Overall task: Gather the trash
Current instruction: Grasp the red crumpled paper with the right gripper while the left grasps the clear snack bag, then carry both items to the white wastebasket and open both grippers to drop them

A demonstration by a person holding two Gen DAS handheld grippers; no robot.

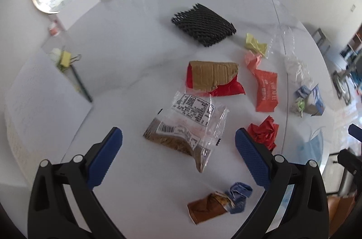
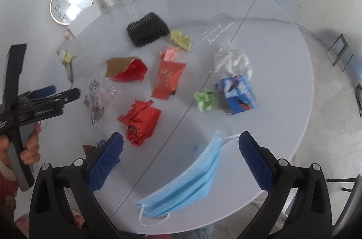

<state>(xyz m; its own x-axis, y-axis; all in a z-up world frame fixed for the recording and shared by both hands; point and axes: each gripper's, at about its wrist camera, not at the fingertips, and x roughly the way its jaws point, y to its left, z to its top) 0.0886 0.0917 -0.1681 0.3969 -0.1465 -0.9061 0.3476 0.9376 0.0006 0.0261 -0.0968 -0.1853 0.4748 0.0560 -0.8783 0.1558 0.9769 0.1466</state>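
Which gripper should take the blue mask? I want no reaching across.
Right. The mask lies between the open right gripper fingers at the near table edge. The left gripper, also open, frames a clear bag instead.

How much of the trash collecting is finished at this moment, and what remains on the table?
Nothing looks collected yet. Both grippers, left and right, are open and hold nothing. The left one points at the clear snack bag, the right one hovers over the blue face mask. Left on the white table: red crumpled paper, orange wrapper, green paper ball, blue carton, black foam net. No bin is in view.
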